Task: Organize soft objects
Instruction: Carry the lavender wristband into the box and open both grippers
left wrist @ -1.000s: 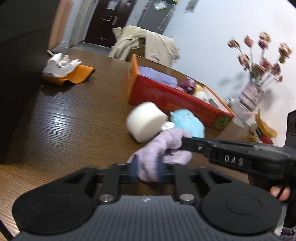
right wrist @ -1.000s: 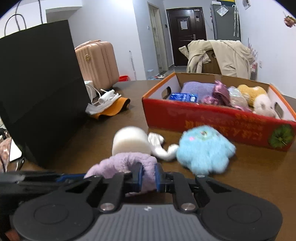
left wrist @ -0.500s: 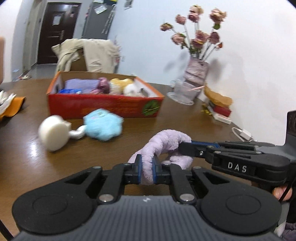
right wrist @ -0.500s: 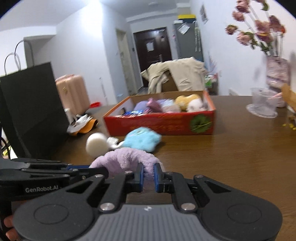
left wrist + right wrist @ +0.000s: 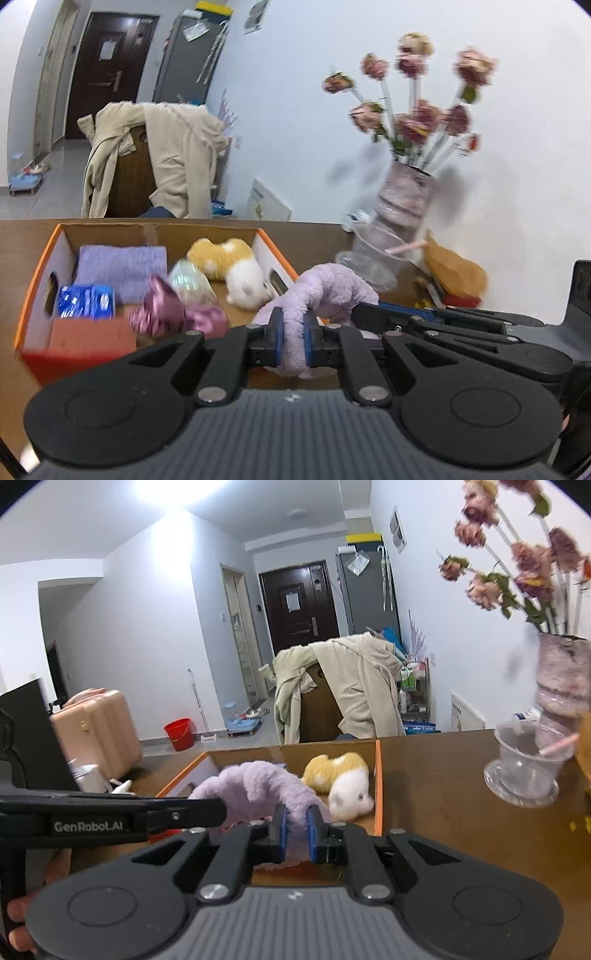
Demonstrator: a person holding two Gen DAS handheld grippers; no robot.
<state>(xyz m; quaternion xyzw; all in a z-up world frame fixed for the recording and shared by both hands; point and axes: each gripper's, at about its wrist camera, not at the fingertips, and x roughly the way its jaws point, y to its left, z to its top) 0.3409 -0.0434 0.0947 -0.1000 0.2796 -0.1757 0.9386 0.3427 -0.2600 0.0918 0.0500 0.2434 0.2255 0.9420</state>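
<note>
A fluffy lilac plush piece (image 5: 328, 286) arches in the air, pinched at both ends. My left gripper (image 5: 294, 338) is shut on one end, my right gripper (image 5: 295, 829) is shut on the other end of the lilac plush (image 5: 258, 784). It hangs over the near right part of the red cardboard box (image 5: 40, 360), whose orange rim (image 5: 377, 786) shows in the right wrist view. Inside lie a folded purple cloth (image 5: 122, 267), a blue packet (image 5: 85, 301), a shiny pink toy (image 5: 162, 314) and a yellow-and-white plush (image 5: 231, 266). The same yellow-and-white plush (image 5: 341, 779) appears just beyond the right fingers.
A vase of dried roses (image 5: 404, 201) and a clear glass cup (image 5: 373, 264) stand on the wooden table (image 5: 443, 805) right of the box. A chair with a beige coat (image 5: 155, 162) is behind the table. A black bag (image 5: 29, 746) stands left.
Both grippers lifted the lilac plush off the table and carried it toward the box; it now hangs above the box. The white roll and blue plush have dropped out of view.
</note>
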